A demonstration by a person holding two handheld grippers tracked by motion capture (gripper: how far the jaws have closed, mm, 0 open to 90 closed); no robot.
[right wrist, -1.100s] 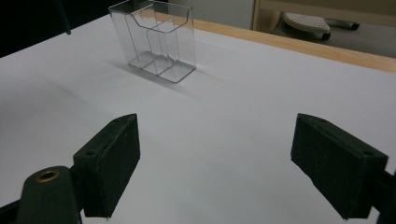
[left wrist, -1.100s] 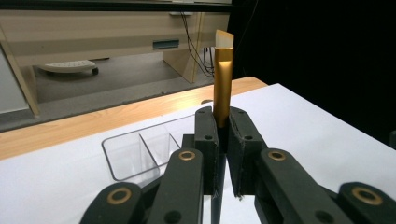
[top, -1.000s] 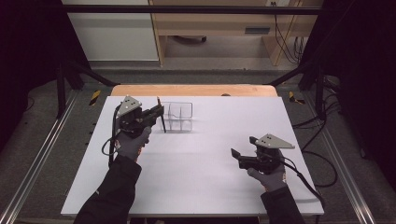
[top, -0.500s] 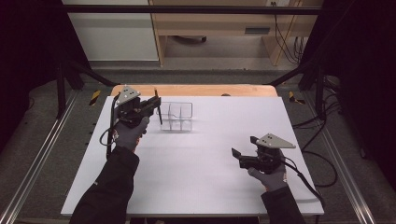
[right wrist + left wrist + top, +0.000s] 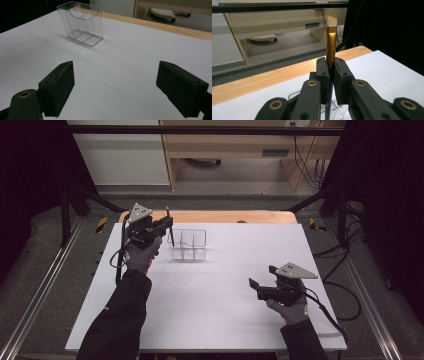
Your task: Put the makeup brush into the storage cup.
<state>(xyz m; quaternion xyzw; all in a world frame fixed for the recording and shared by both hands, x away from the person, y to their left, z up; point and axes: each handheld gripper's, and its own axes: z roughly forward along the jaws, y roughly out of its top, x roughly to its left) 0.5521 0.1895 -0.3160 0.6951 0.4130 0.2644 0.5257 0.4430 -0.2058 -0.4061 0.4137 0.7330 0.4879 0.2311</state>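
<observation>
On white tabletop [image 5: 210, 300] we see our left gripper [image 5: 167, 227] clamping an upright gold-handled brush [image 5: 331, 42] left of the clear plastic divided holder [image 5: 189, 245] at far left, our right gripper [image 5: 256, 288] spread empty near right.

Clear organizer [image 5: 80, 23] beyond parted jaws

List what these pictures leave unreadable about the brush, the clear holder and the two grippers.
- Brush: in the left gripper view its lower handle is hidden behind the fingers and cut by the bottom edge.
- Clear holder: in the high view too small and transparent to count compartments.
- Right gripper: in the high view the fingers are too small and dark to judge.
</observation>
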